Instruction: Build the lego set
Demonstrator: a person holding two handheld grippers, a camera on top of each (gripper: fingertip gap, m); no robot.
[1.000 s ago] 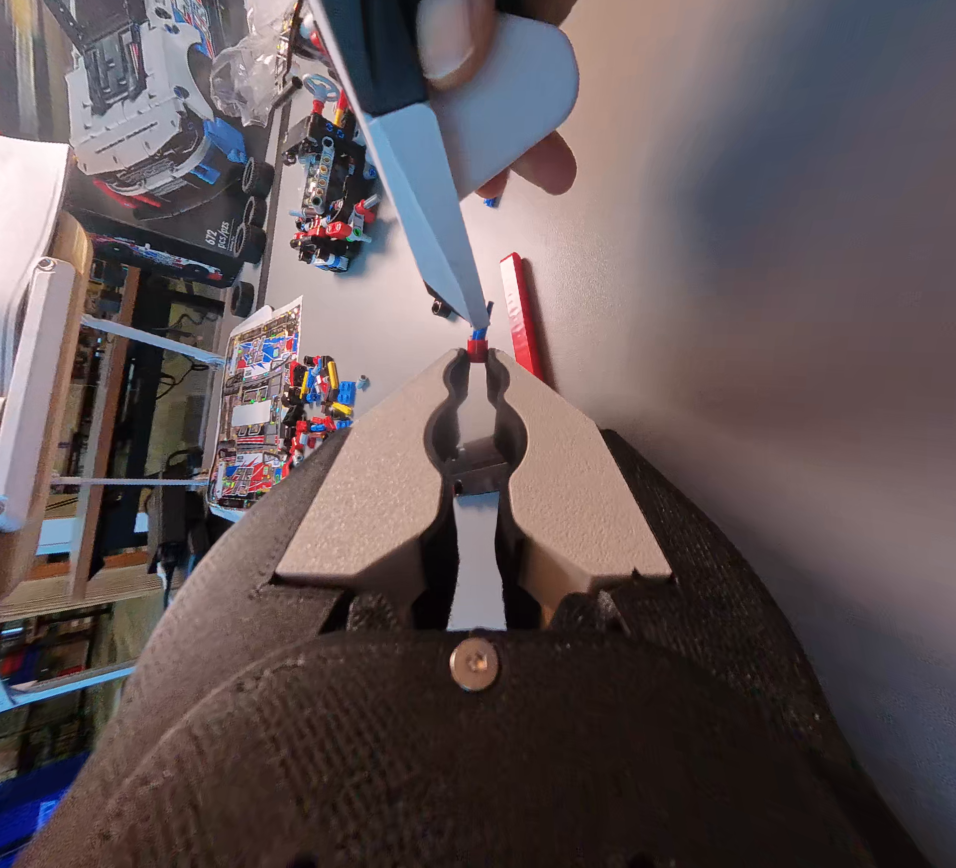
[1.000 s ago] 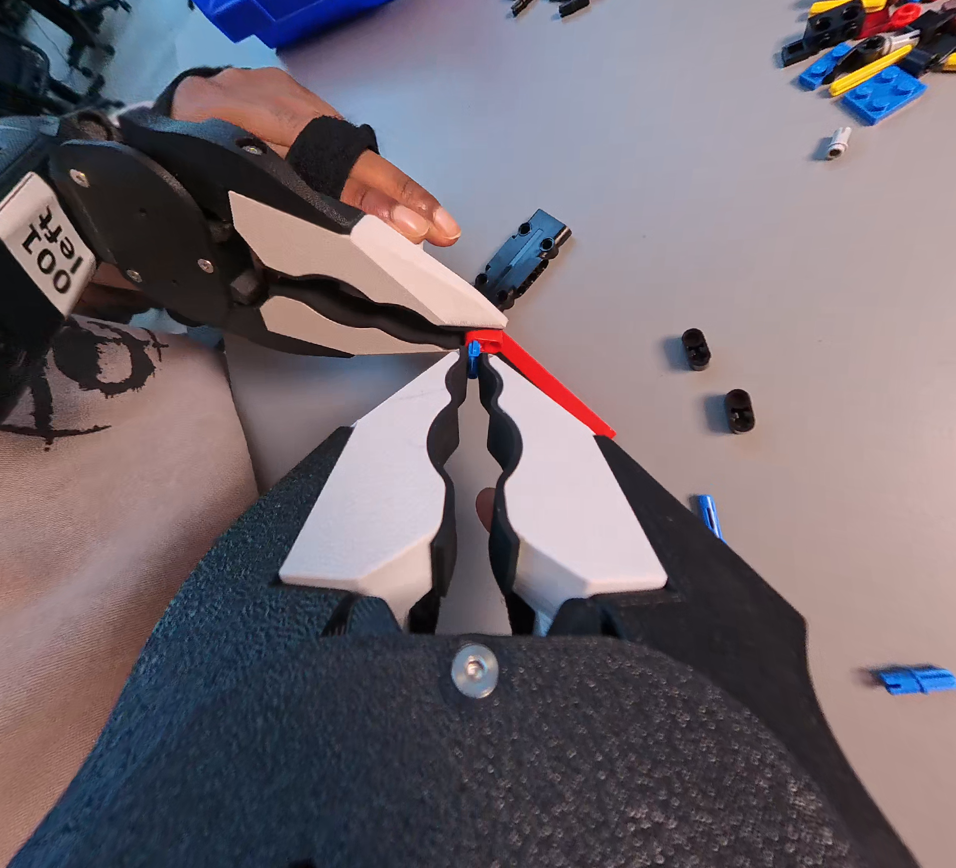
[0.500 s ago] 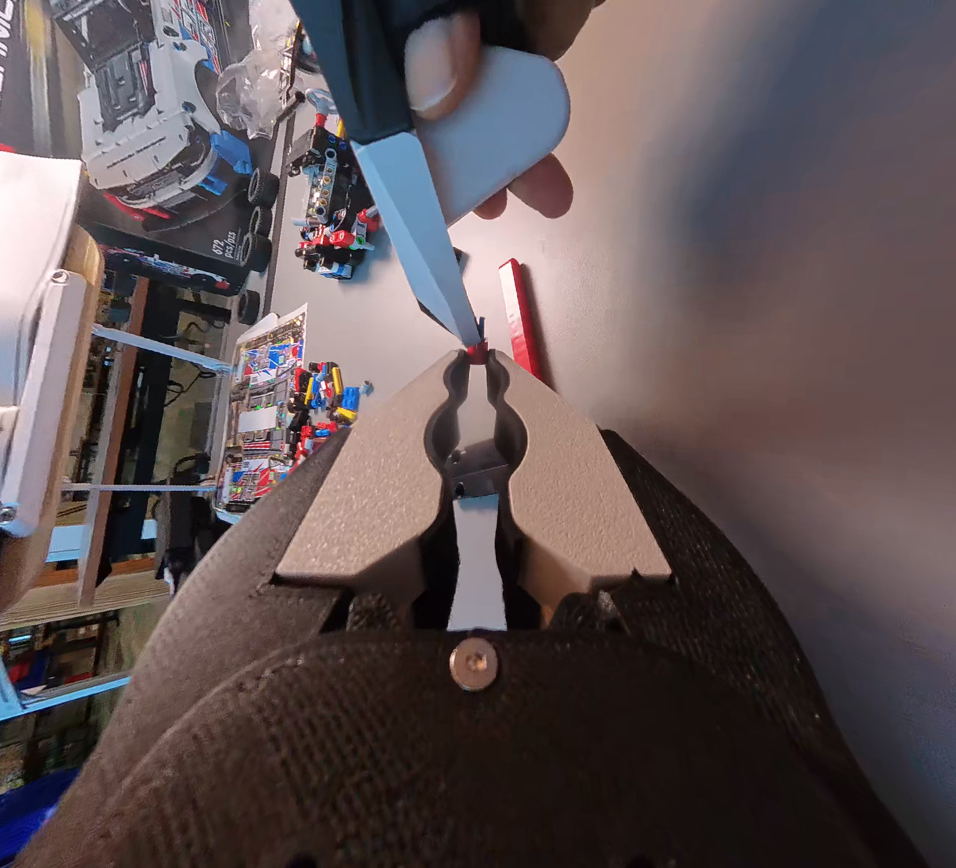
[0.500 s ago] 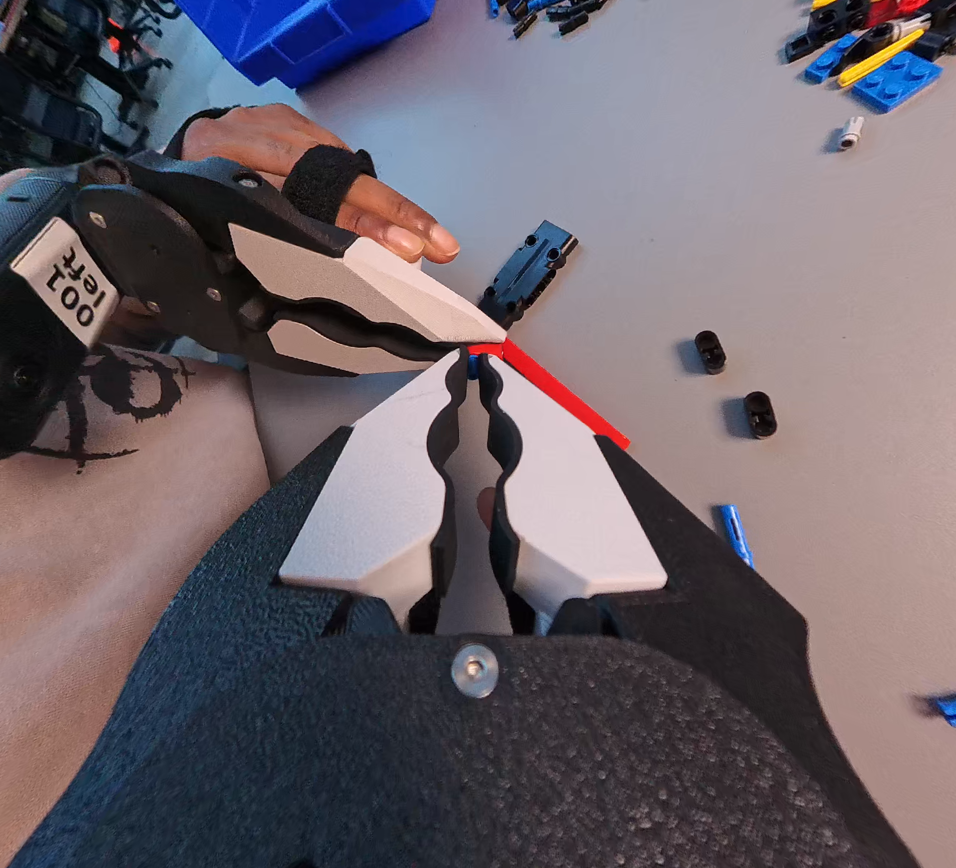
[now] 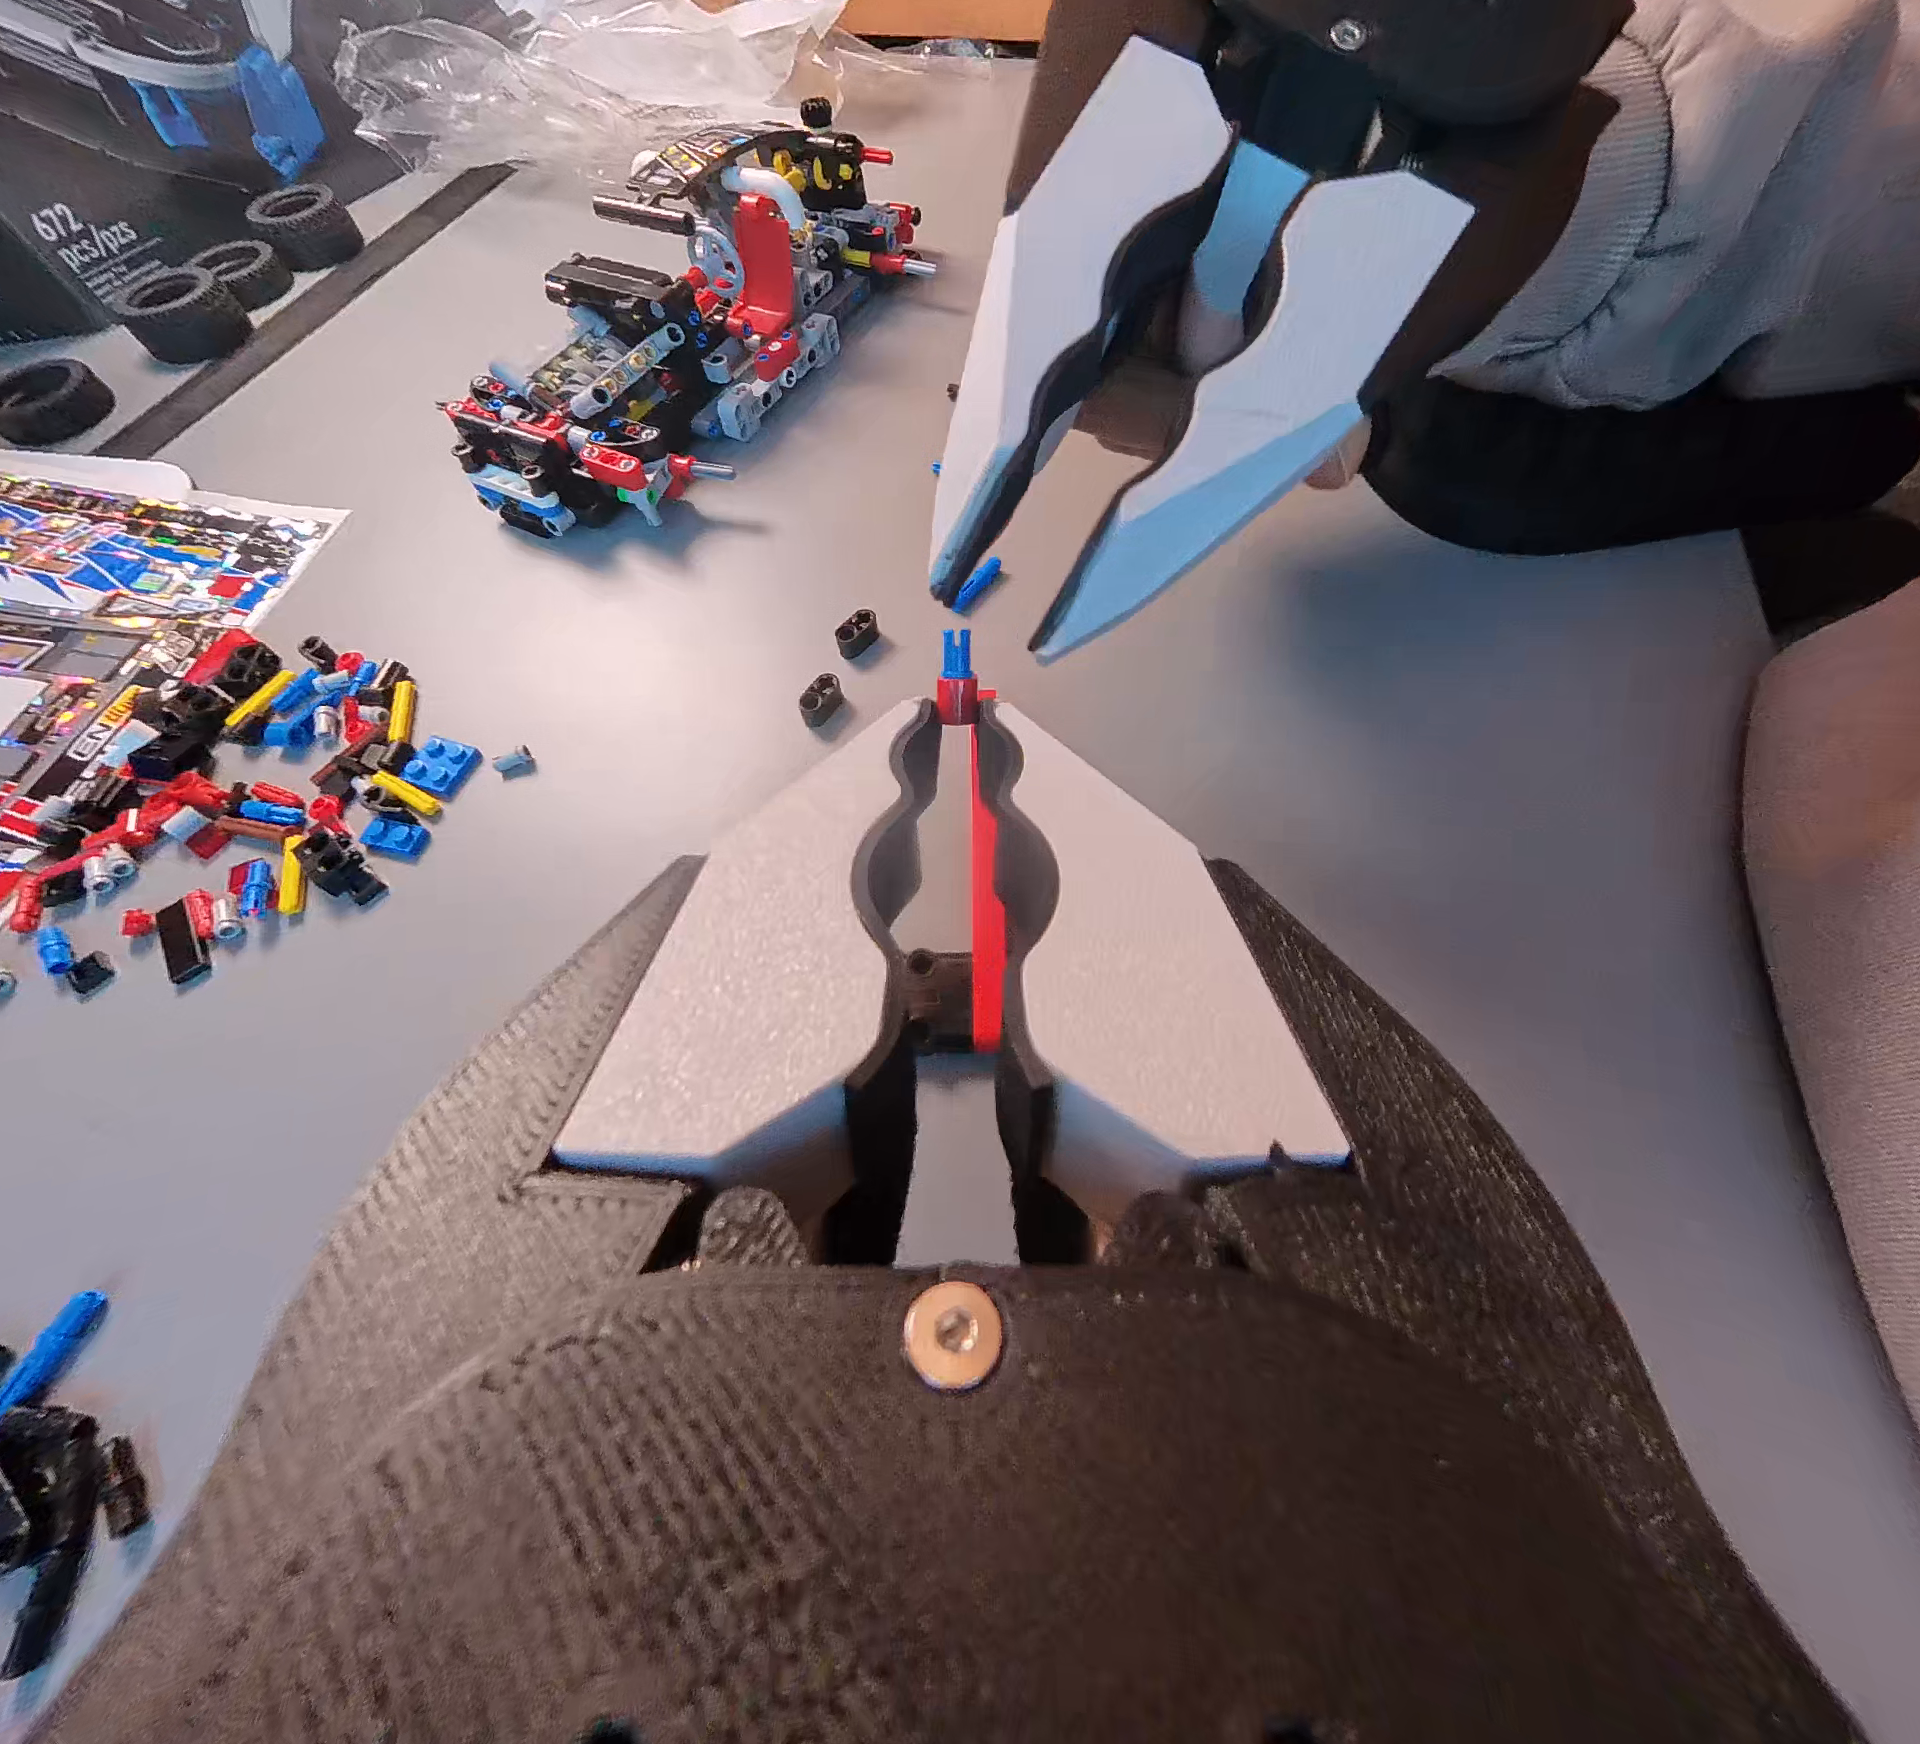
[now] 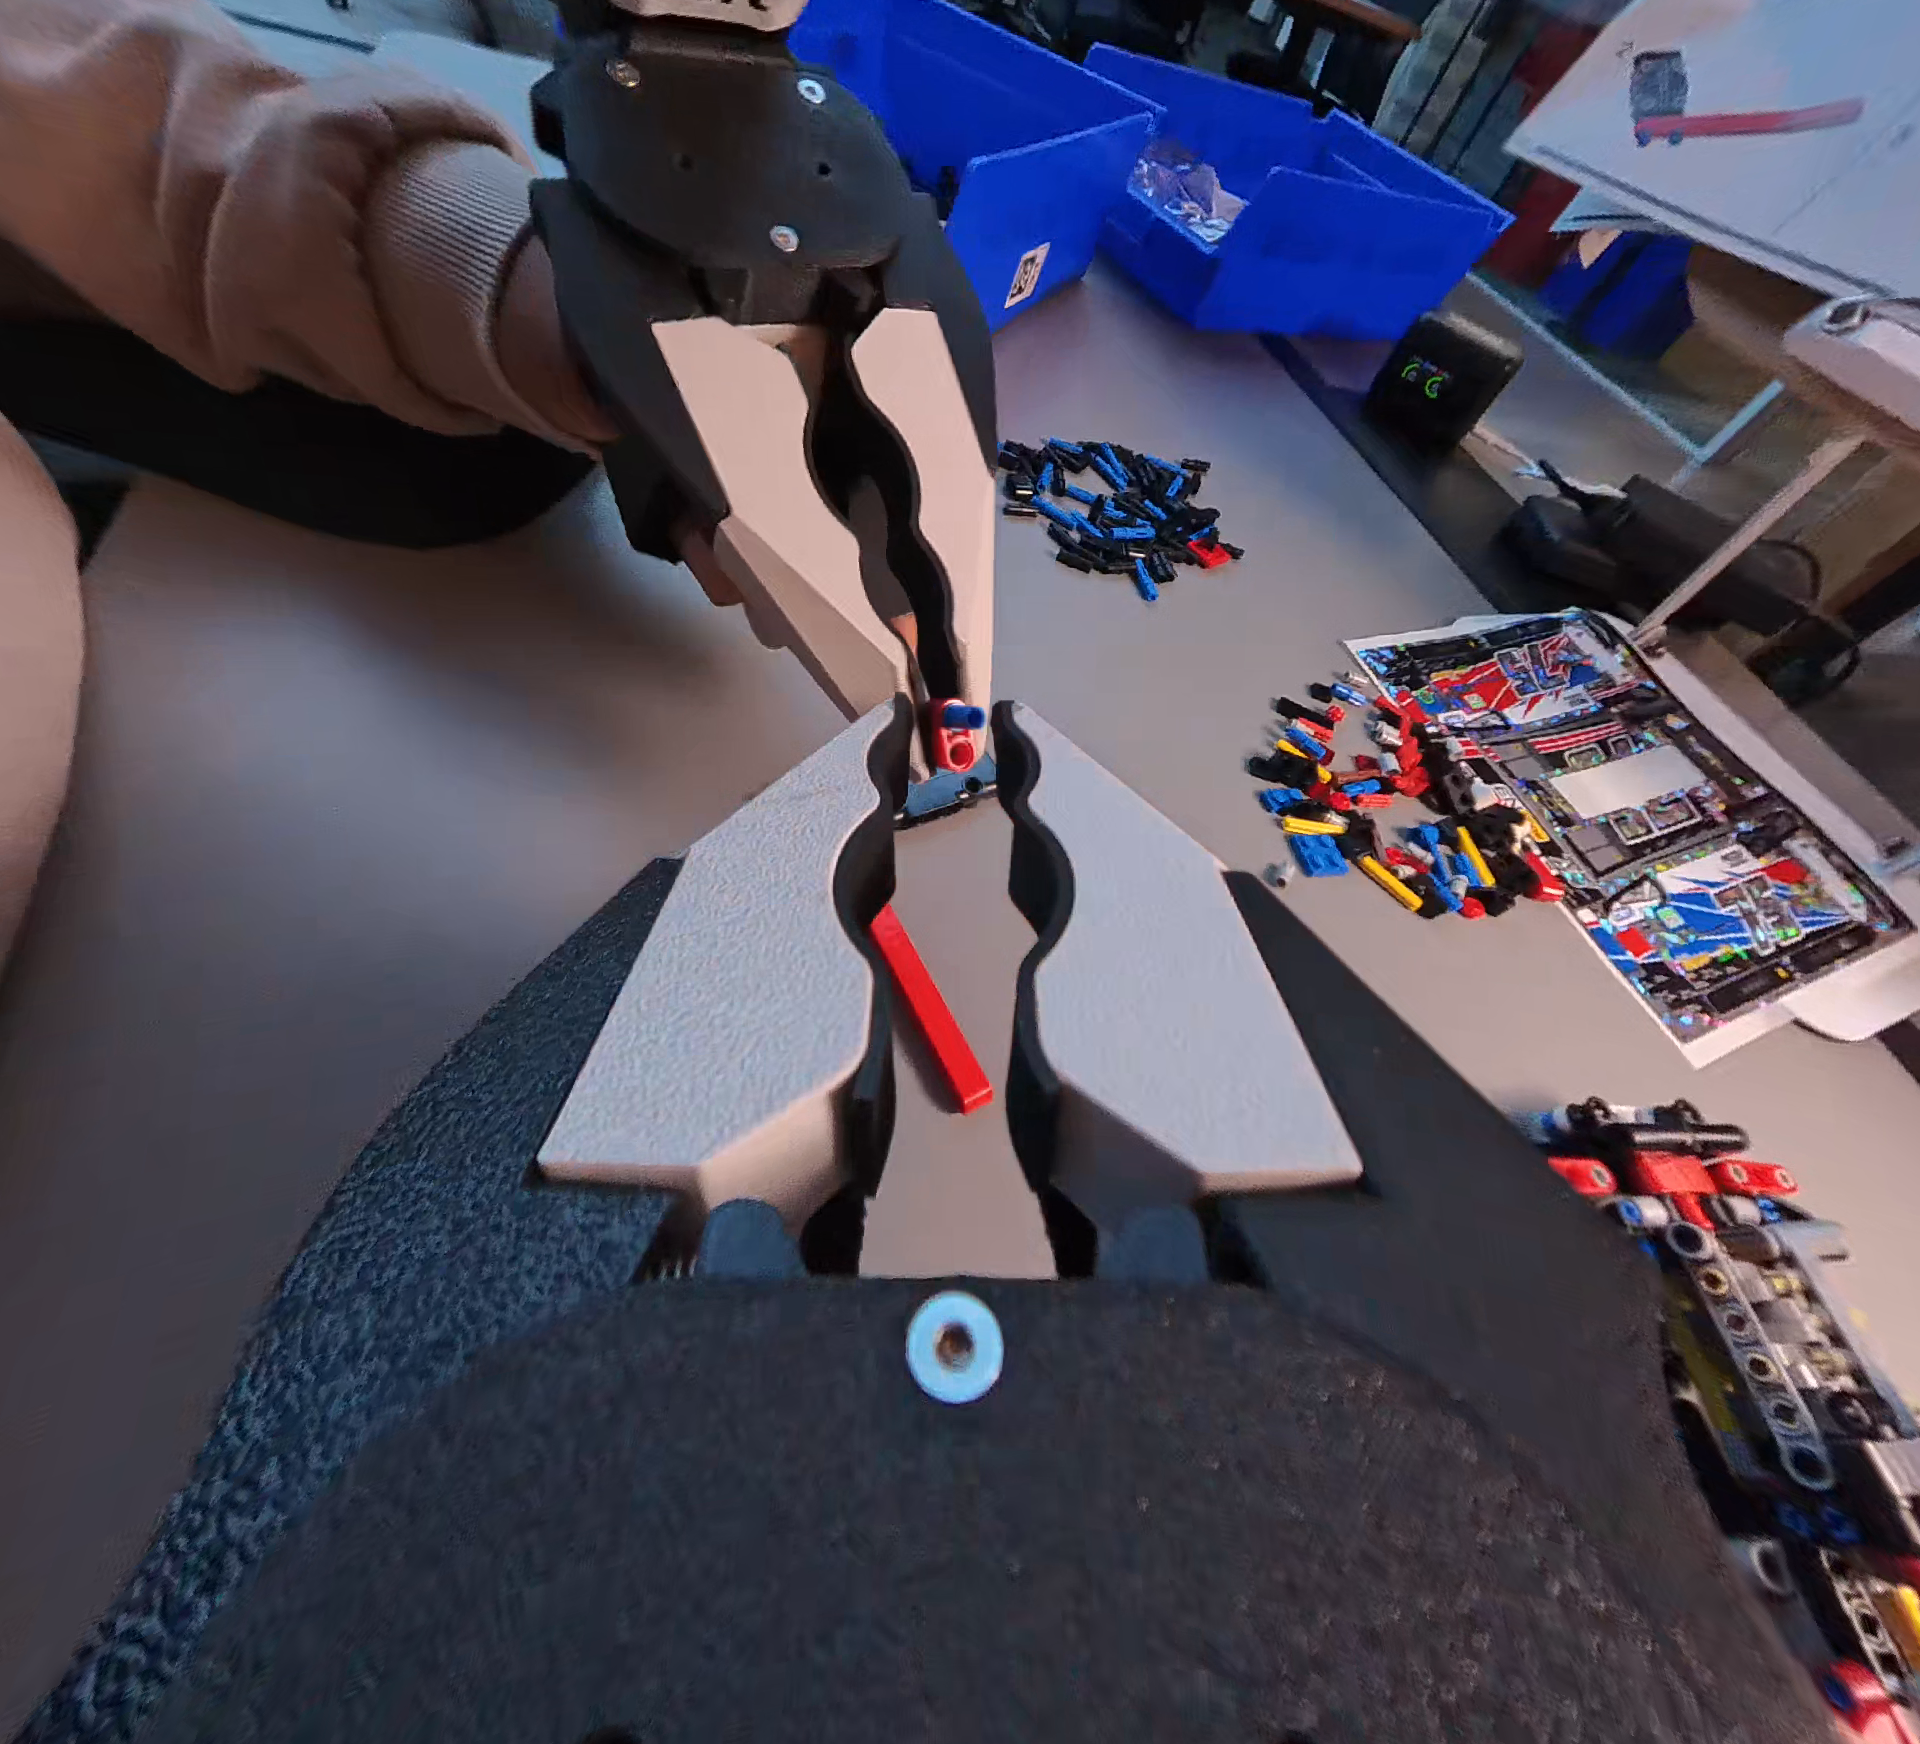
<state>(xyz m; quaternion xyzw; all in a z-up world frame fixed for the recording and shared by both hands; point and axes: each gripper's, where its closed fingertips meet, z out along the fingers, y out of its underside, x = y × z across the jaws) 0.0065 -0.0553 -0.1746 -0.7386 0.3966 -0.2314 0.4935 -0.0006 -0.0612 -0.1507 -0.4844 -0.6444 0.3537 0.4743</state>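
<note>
The left gripper (image 5: 961, 707) has its jaws closed on one long red beam (image 5: 985, 873) with a single blue pin (image 5: 956, 652) standing in its end, held above the grey bench (image 5: 1351, 811). The right gripper (image 6: 948, 726) faces it, jaws narrowly parted and holding nothing. Two small black connectors (image 5: 857, 633) lie just beside the tips – a third blue pin-piece near them. One part-built car chassis (image 5: 707, 323), four loose tyres (image 5: 301, 224), one sticker sheet (image 6: 1621, 811), two blue bins (image 6: 1195, 208). The box (image 5: 156, 32) and gripper label bear print.
</note>
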